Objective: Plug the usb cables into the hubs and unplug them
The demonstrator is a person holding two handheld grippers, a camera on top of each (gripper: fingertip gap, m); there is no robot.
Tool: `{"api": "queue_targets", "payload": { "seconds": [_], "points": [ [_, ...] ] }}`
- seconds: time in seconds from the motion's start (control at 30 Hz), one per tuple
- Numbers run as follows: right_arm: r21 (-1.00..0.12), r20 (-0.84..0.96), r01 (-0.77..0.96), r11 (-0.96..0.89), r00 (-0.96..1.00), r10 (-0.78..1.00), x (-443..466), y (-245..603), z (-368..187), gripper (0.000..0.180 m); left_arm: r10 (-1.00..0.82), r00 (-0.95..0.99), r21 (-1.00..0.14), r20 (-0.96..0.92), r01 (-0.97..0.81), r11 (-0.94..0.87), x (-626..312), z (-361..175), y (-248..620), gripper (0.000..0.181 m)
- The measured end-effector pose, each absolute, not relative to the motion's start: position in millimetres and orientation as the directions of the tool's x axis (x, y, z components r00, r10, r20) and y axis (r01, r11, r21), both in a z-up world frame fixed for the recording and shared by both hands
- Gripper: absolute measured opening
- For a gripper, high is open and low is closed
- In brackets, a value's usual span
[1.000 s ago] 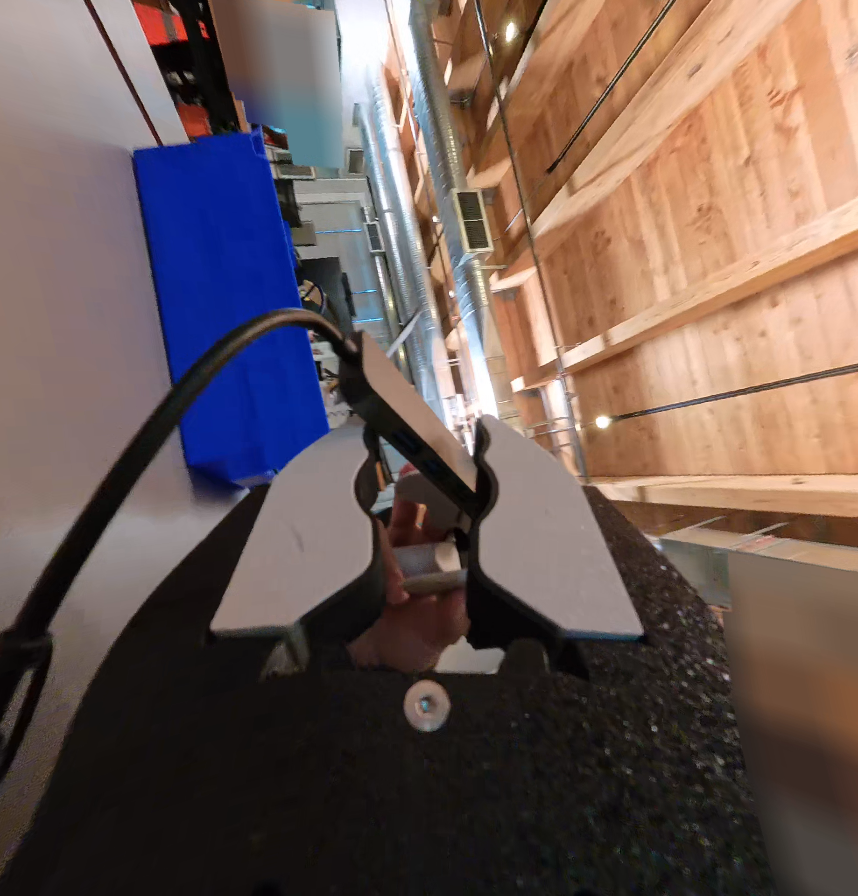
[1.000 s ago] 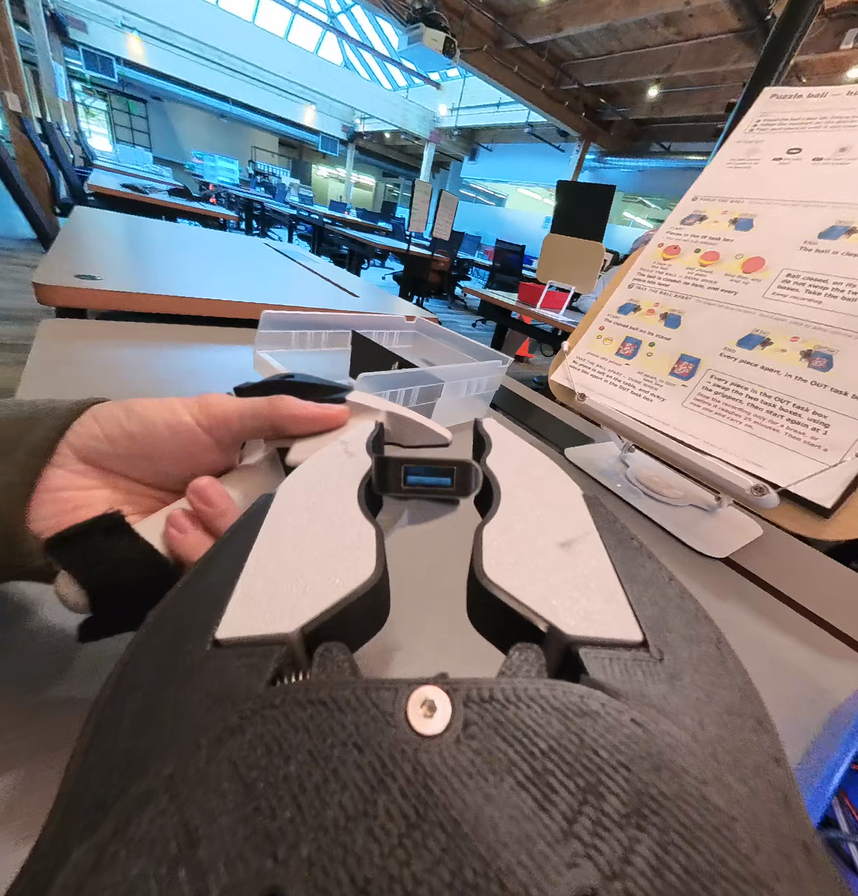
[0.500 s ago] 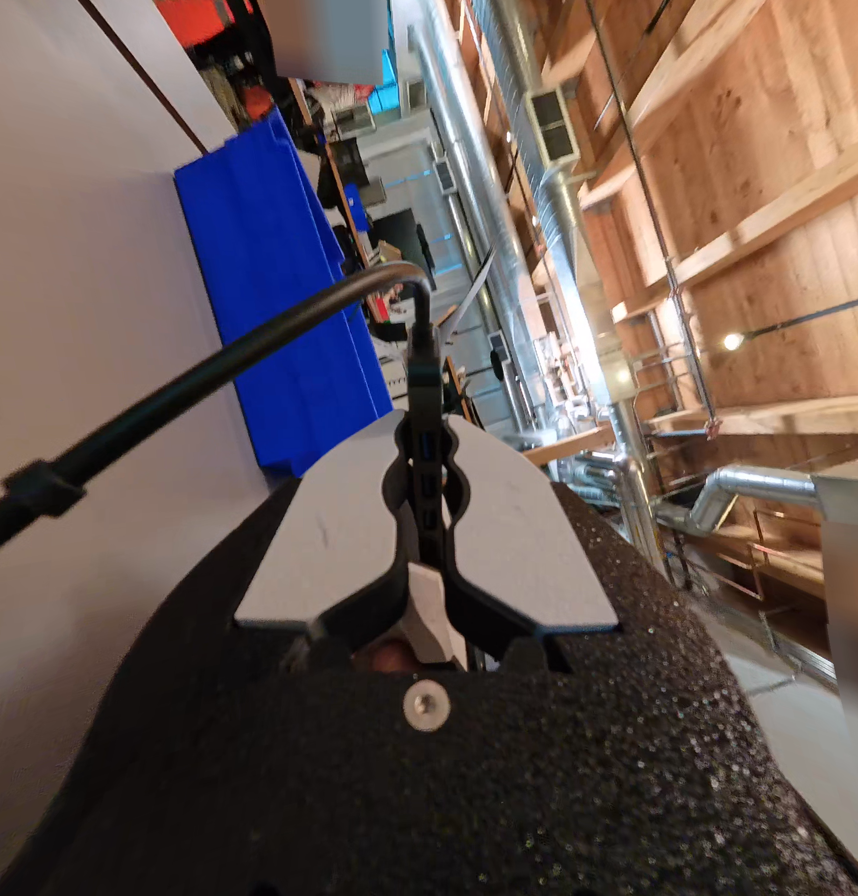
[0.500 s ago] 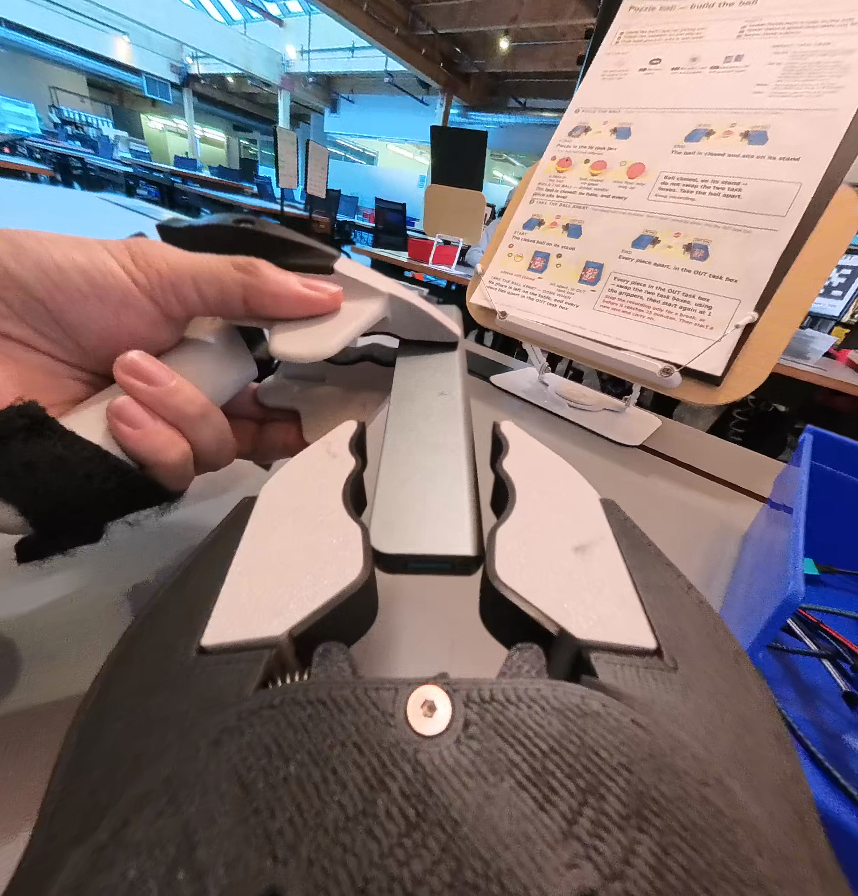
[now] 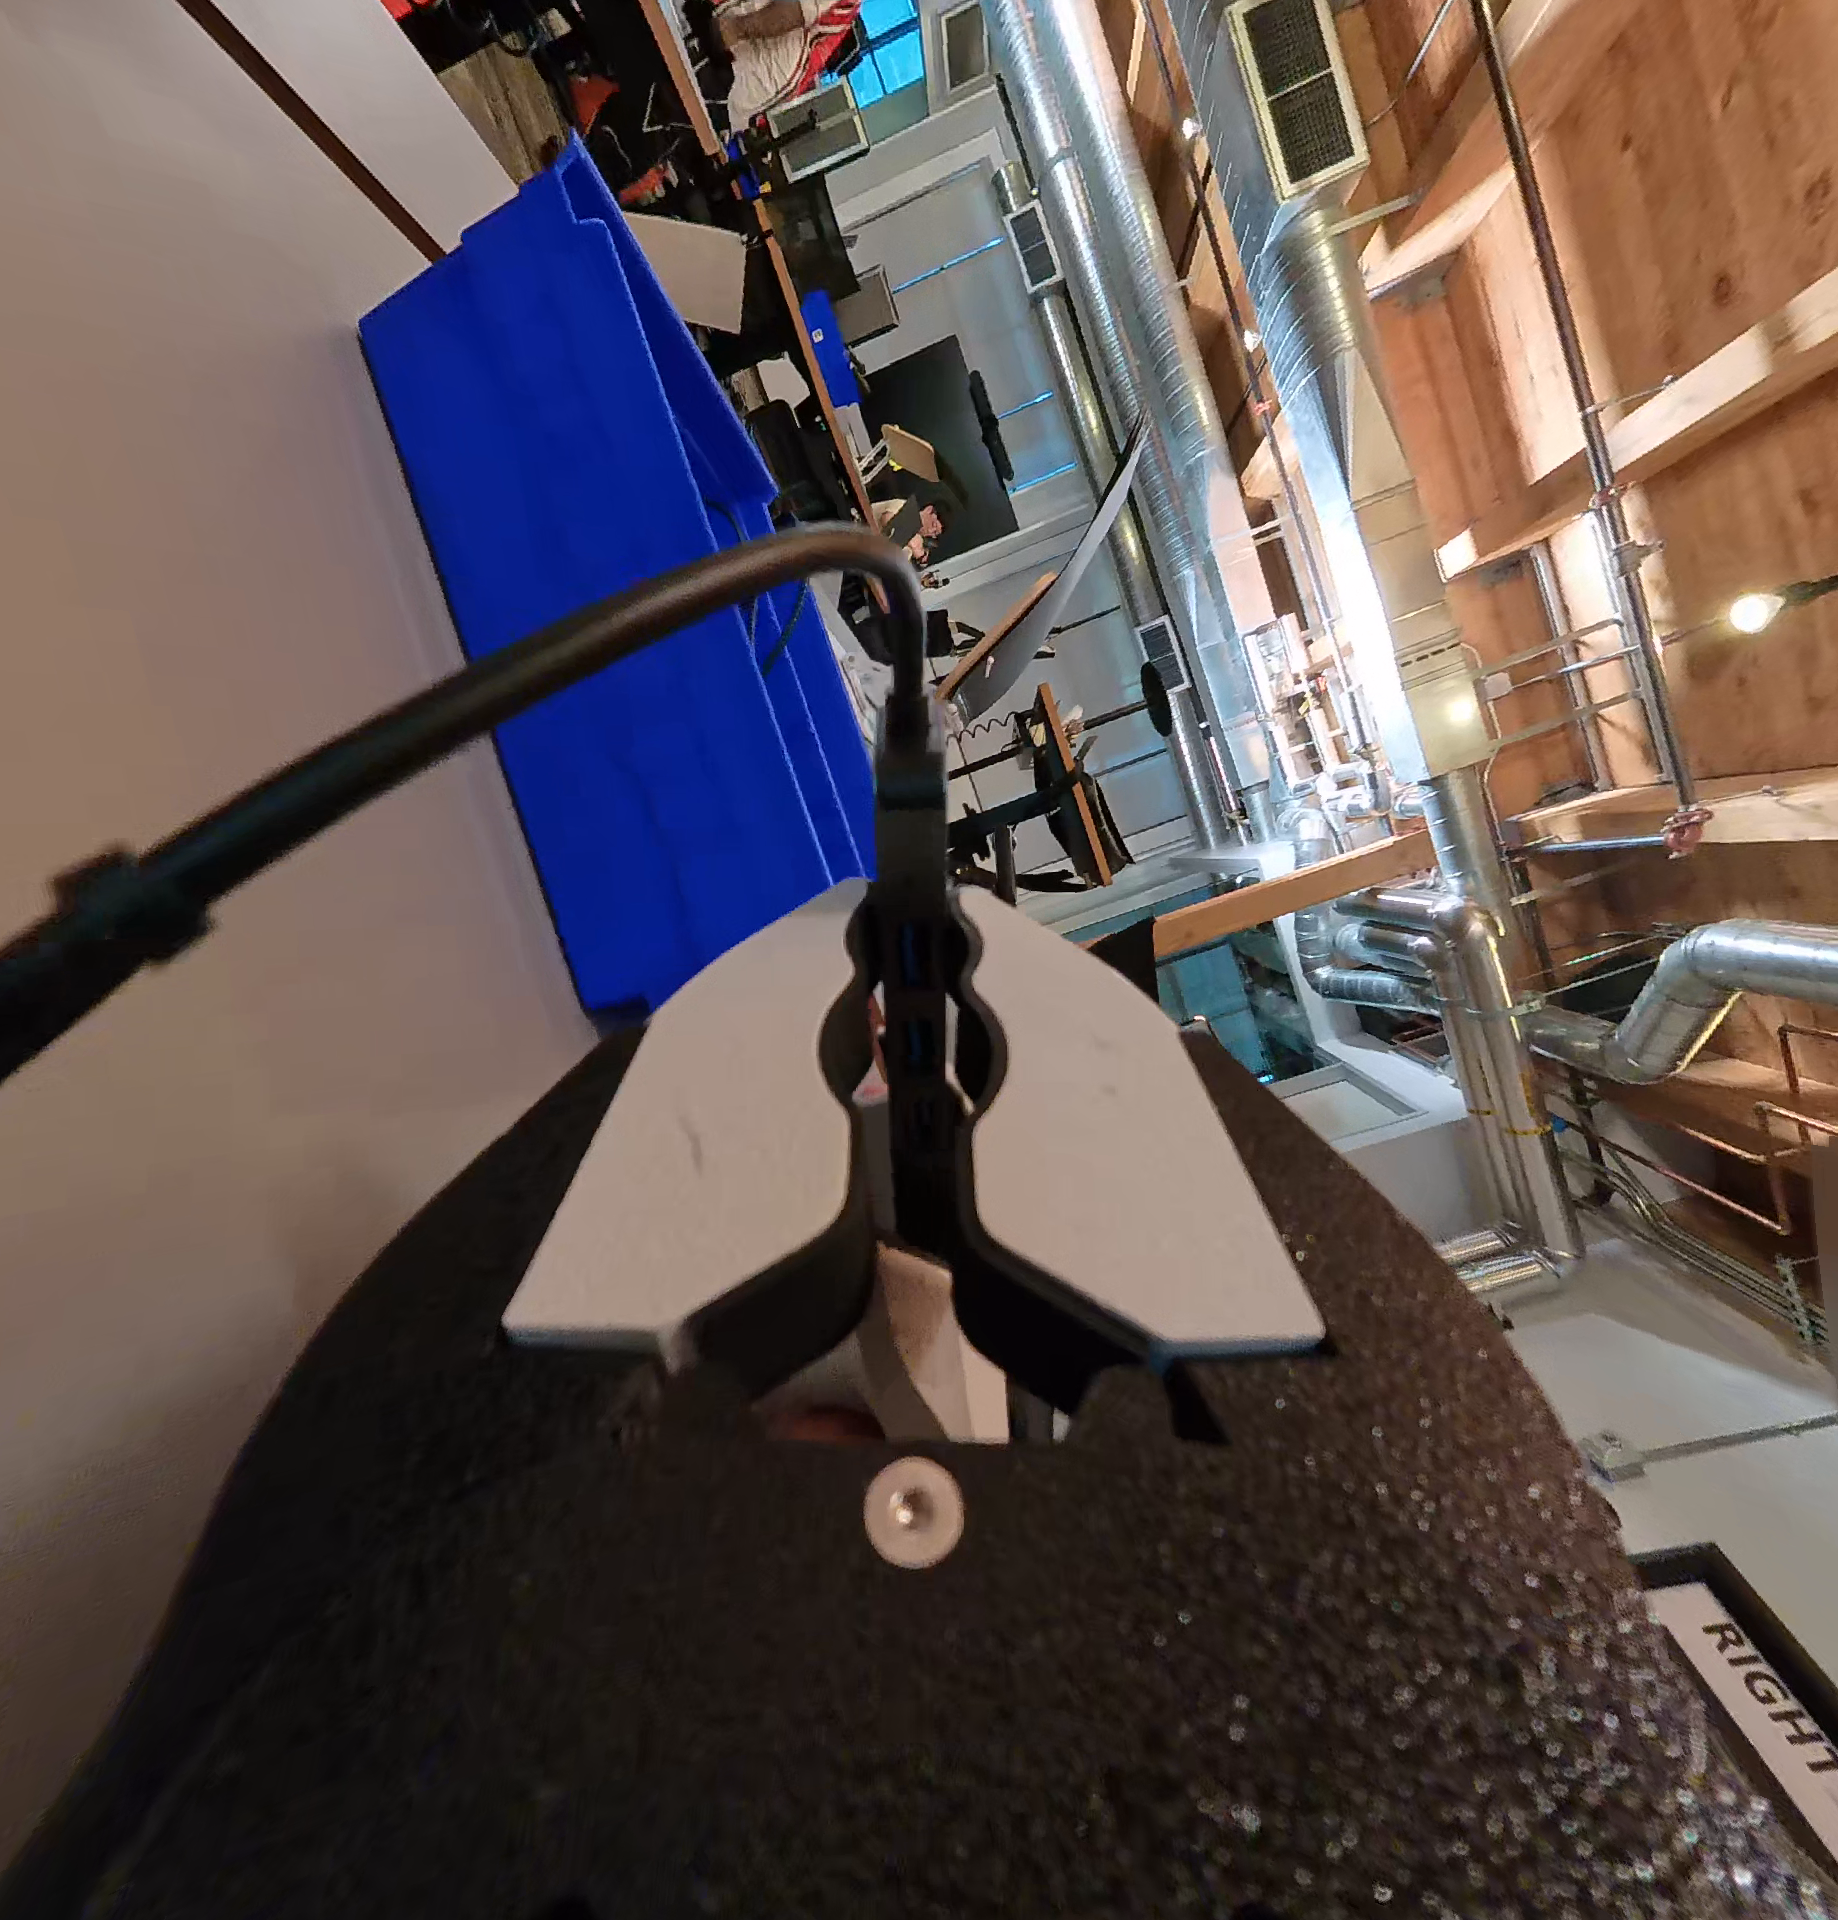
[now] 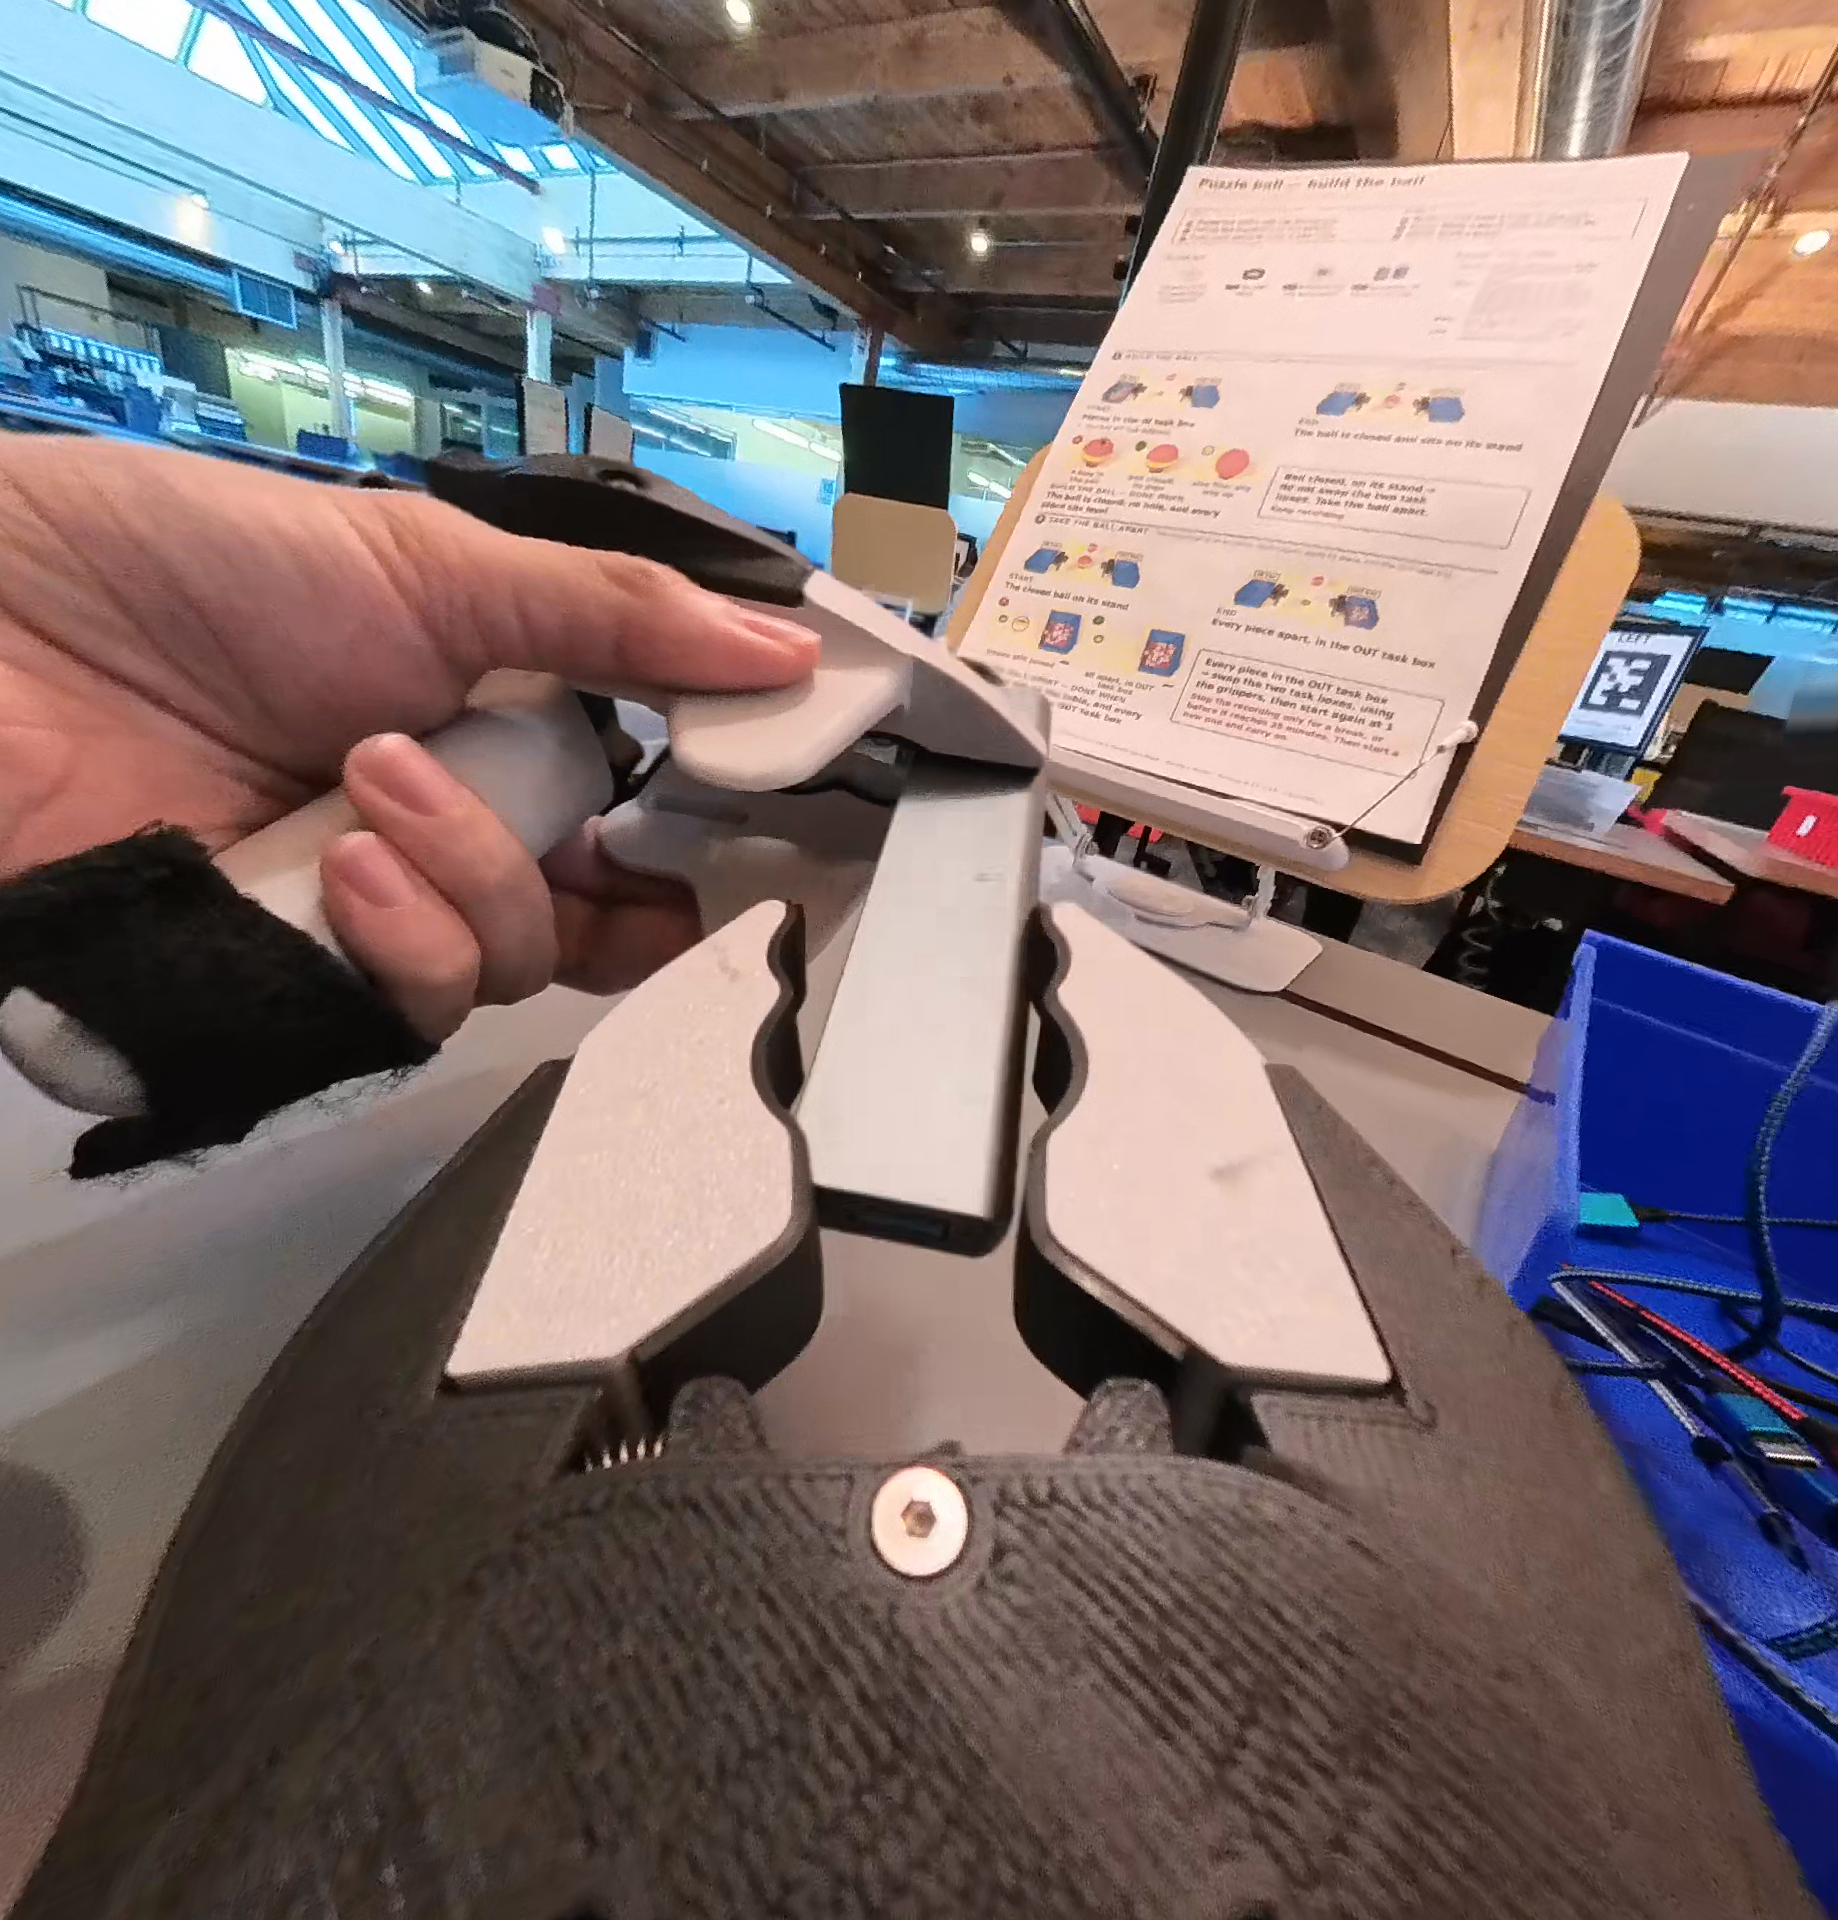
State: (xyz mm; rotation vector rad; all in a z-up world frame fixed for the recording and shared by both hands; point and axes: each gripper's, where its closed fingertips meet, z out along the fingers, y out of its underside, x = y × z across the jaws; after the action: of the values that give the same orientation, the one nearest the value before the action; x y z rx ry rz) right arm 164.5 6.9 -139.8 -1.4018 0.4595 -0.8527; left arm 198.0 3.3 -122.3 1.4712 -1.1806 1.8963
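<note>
Since 0.5 s ago left gripper (image 5: 913, 1023) barely shifted — clamped on slim grey metal hub (image 6: 930, 997) | right gripper (image 6: 913, 1049) fingers apart around hub, maybe touching | no cable plugged yet — all left

Hub (image 6: 920, 997): smooth matt grey metal. Cable (image 5: 541, 665): glossy black rubbery sheath. Bin (image 5: 593, 561): smooth blue plastic.
</note>
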Motion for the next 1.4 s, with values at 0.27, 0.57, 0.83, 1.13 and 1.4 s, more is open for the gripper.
{"api": "queue_targets", "payload": {
  "seconds": [0.27,0.57,0.83,1.13,1.4],
  "points": [
    [-0.977,0.165,0.207,-0.045,0.612,-0.774,172,0,-141,0.036,-0.140,-0.297,-0.324,0.944,-0.763,-0.559,206,-124,1,0.009],
    [-0.981,0.154,0.189,-0.045,0.618,-0.771,174,1,-143,0.037,-0.152,-0.290,-0.323,0.945,-0.753,-0.574,208,-119,2,0.009],
    [-0.990,0.102,0.139,-0.014,0.653,-0.751,177,0,-145,0.036,-0.190,-0.303,-0.357,0.934,-0.736,-0.575,211,-118,2,0.010],
    [-0.992,0.020,0.108,0.072,0.679,-0.734,178,-8,-141,0.036,-0.409,-0.463,-0.615,0.786,-0.649,-0.447,206,-121,2,0.022],
    [-0.990,-0.002,0.103,0.096,0.668,-0.745,180,-13,-139,0.036,-0.503,-0.580,-0.764,0.640,-0.551,-0.337,174,-116,25,0.028]
  ]
}}
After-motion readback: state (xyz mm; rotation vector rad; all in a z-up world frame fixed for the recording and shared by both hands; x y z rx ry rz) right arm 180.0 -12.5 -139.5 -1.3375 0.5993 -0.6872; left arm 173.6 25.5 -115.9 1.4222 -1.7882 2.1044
